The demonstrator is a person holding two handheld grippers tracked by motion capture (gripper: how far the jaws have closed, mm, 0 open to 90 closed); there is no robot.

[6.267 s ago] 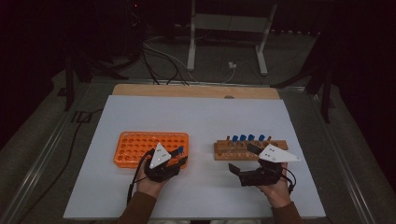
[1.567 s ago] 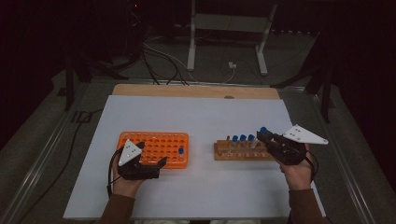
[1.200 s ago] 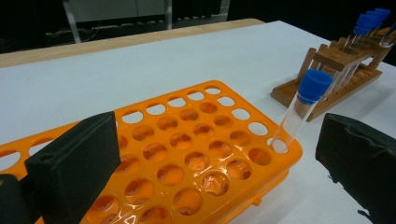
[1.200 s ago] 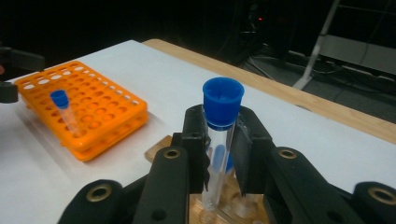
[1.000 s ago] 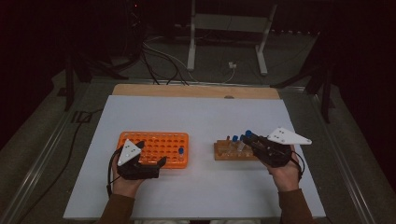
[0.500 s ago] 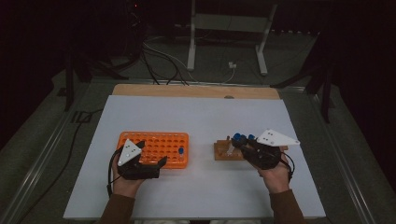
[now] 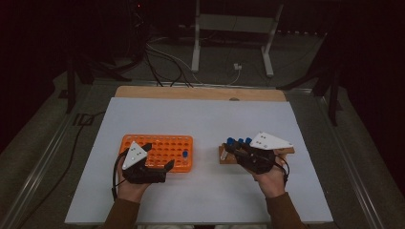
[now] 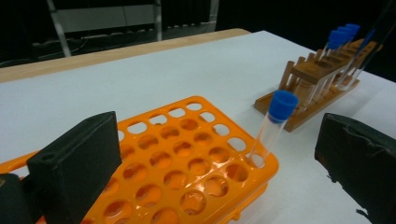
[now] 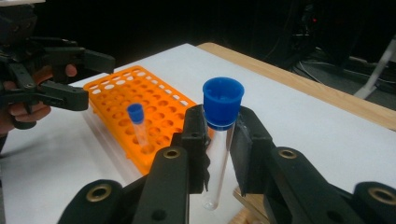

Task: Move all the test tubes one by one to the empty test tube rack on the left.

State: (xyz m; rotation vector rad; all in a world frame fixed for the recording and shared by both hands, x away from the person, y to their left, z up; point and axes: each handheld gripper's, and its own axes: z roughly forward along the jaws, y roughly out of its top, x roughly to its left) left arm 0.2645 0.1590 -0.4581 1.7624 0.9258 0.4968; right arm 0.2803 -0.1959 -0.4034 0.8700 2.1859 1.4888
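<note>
An orange tube rack (image 7: 165, 143) lies left of centre, with one blue-capped tube (image 7: 185, 154) standing near its right end. My left gripper (image 7: 159, 155) is open at the rack's near edge, and the rack (image 8: 187, 158) and its tube (image 8: 273, 126) lie between the wide jaws. A wooden rack (image 7: 284, 151) to the right holds several blue-capped tubes (image 7: 240, 140). My right gripper (image 9: 219, 135) is shut on a clear tube with a blue cap (image 9: 223, 100), held upright above the table at the wooden rack's left end (image 7: 229, 149).
White paper (image 7: 200, 119) covers the table, with a wooden strip (image 7: 200, 93) along its far edge. Beyond it are a dark floor, cables and a metal stand (image 7: 234, 28). The left hand and its gripper (image 9: 46, 79) show past the orange rack (image 9: 154, 107).
My right gripper has moved left from the wooden rack's right end to its left end, carrying the blue-capped tube. The left gripper has stayed at the orange rack.
</note>
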